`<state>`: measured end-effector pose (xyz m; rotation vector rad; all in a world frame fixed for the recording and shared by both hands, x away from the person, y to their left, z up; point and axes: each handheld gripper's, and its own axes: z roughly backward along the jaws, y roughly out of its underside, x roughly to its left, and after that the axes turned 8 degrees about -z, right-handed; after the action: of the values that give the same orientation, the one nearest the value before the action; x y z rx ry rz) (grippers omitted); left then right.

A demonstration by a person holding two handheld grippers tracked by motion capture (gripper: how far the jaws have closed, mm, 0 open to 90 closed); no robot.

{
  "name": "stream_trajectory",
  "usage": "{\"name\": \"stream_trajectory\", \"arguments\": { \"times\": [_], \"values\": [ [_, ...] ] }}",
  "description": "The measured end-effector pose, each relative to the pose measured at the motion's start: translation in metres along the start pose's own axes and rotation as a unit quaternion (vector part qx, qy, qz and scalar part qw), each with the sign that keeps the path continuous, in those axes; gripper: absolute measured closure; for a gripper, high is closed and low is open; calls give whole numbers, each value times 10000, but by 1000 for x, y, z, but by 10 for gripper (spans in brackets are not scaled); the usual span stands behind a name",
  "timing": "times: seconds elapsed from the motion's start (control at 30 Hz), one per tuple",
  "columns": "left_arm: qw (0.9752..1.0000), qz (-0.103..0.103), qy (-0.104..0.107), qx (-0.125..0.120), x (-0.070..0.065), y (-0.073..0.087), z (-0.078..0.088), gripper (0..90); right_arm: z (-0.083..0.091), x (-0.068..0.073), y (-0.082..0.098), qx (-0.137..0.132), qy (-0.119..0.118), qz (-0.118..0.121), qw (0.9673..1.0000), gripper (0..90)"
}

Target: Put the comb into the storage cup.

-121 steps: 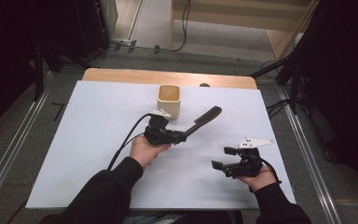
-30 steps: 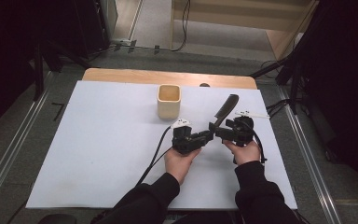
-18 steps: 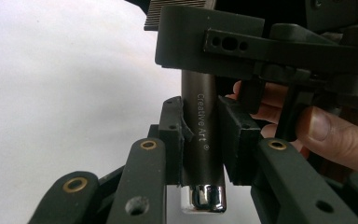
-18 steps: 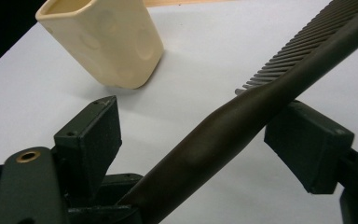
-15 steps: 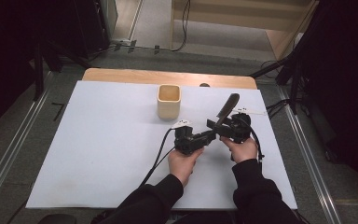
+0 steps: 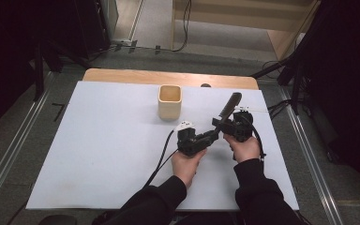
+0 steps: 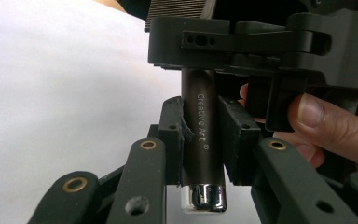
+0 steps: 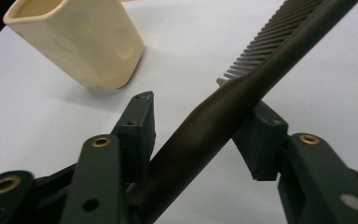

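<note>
A dark brush (image 6: 229,105) with a comb-toothed head slants up above the white board (image 6: 98,140), right of centre. My left gripper (image 6: 214,133) is shut on its lower handle; in the left gripper view the pads (image 7: 171,135) clamp the handle (image 7: 203,140), printed "Creative Art", just above its metal end cap. My right gripper (image 6: 221,123) comes in from the right, higher on the same handle. Its jaws have just been closing, and in the right gripper view the brush (image 8: 223,107) runs diagonally between the pads (image 8: 142,126), which press on it.
A cream square cup (image 6: 169,101) stands upright at the back middle of the board, left of the brush; it also shows in the right gripper view (image 8: 79,42). A wooden tabletop edge (image 6: 168,77) runs behind the board. Metal rails flank both sides.
The right gripper's jaws have closed in around the brush handle. Both hands and the brush have stayed nearly in place.
</note>
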<state>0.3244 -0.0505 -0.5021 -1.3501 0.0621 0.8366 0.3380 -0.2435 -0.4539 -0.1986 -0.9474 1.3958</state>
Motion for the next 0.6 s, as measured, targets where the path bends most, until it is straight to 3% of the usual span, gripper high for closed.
{"name": "stream_trajectory", "arguments": {
  "times": [0.23,0.37,0.6],
  "values": [
    [9999,-112,-42,18,-1,1,0,729,1,-1,-4,155,-66,-433,9989,559],
    [9997,-215,-64,38,-2,2,-1,728,2,-1,-5,209,-110,-586,9980,588],
    [9998,-172,-27,104,-2,4,-2,727,2,-3,-7,339,-163,-767,9963,616]
  ]
}}
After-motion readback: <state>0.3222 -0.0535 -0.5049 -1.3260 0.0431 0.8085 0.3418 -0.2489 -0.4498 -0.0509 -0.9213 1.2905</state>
